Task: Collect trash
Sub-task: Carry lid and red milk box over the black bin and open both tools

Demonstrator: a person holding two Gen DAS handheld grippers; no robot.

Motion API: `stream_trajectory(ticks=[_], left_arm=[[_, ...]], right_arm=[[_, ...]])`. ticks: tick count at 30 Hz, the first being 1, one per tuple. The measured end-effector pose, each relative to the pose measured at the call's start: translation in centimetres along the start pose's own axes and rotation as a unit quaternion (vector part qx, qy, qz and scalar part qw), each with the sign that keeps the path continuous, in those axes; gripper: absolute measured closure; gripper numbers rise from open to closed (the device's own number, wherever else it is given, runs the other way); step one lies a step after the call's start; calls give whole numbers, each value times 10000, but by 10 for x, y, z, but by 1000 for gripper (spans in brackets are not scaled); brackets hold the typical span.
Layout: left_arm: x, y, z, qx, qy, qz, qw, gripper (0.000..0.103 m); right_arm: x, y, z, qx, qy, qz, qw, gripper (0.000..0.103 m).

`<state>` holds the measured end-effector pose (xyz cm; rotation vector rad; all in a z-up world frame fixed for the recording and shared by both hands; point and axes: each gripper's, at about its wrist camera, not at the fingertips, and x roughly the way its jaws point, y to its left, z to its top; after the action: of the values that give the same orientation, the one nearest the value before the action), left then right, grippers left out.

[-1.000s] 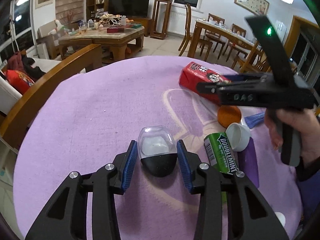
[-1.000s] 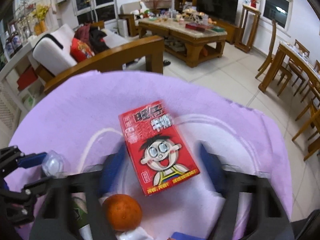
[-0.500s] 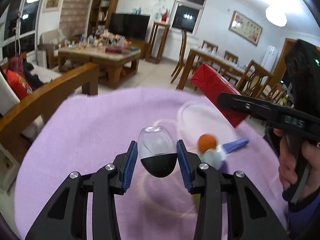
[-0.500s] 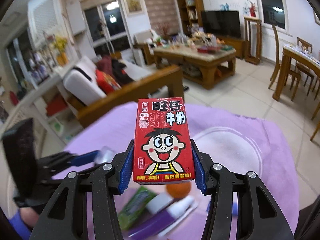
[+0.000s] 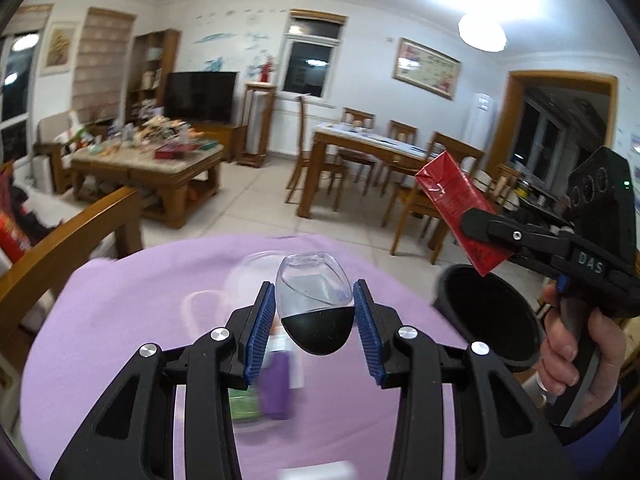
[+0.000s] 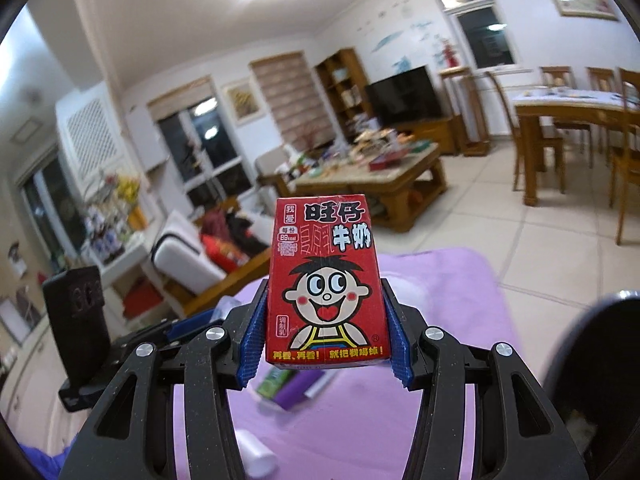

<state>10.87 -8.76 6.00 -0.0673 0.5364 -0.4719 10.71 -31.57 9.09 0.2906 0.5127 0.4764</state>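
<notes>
My left gripper is shut on a clear plastic cup with a black bottom, held above the purple table. My right gripper is shut on a red milk carton with a cartoon face, lifted high. In the left wrist view the carton hangs just above a black round bin at the table's right edge. The bin also shows at the right edge of the right wrist view.
A green gum pack, a purple tube and a white piece lie on the purple cloth. Wooden chair backs stand at the left, dining chairs and a table beyond.
Both grippers have lifted their loads off the table and swung right. The right gripper closed on the red carton and raised it. The black bin has come into view.
</notes>
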Motion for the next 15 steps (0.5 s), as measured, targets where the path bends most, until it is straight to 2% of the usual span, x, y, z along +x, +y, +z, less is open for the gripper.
stream_trajectory(ticks=[7, 15], left_arm=[[24, -83, 1, 502, 99, -641, 9966, 63], [63, -161, -6, 799, 321, -1275, 9881, 63]], right_arm=[[-105, -81, -20, 538, -545, -548, 9956, 52], [-201, -163, -54, 1092, -919, -1100, 9836, 52]])
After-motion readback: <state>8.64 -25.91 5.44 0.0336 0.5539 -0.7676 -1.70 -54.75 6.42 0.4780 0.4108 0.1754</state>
